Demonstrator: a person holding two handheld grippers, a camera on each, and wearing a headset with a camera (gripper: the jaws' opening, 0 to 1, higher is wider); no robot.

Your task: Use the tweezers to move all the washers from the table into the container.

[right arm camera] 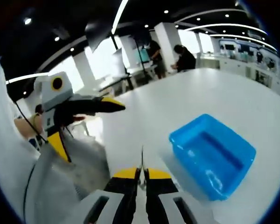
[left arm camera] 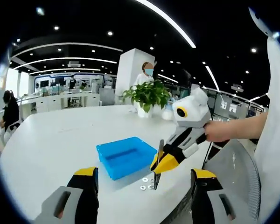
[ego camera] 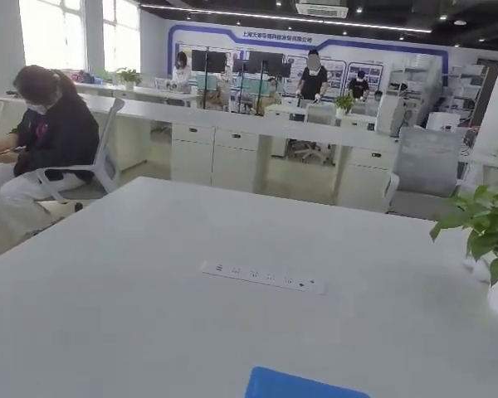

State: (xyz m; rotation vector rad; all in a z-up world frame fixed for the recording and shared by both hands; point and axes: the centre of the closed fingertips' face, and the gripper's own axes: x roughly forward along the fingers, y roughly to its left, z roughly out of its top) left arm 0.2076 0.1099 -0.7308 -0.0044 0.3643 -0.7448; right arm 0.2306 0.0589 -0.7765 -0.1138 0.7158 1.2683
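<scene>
1. At the far left of the head view, a person (ego camera: pixel 41 133) sits on a chair beside the big white table (ego camera: pixel 149 282).
2. In the left gripper view, the left gripper (left arm camera: pixel 144 172) has its two jaws wide apart. Nothing is between them.
3. The blue container (left arm camera: pixel 126 156) sits on the table with its open side up.
4. Just to the right of the container, near the table's edge, a few little washers (left arm camera: pixel 143 187) lie on the table. They are outside the container.
5. The tweezers (left arm camera: pixel 156 179) point down, with their tips right at the washers. I cannot tell if the tips touch one.
6. The right gripper (left arm camera: pixel 165 164) has its jaws pressed together on the tweezers. A hand (left arm camera: pixel 219 131) holds this gripper. Its own view shows the same tight hold.
7. At the far right of the head view, a green plant (ego camera: pixel 485 228) leans in over the table.
</scene>
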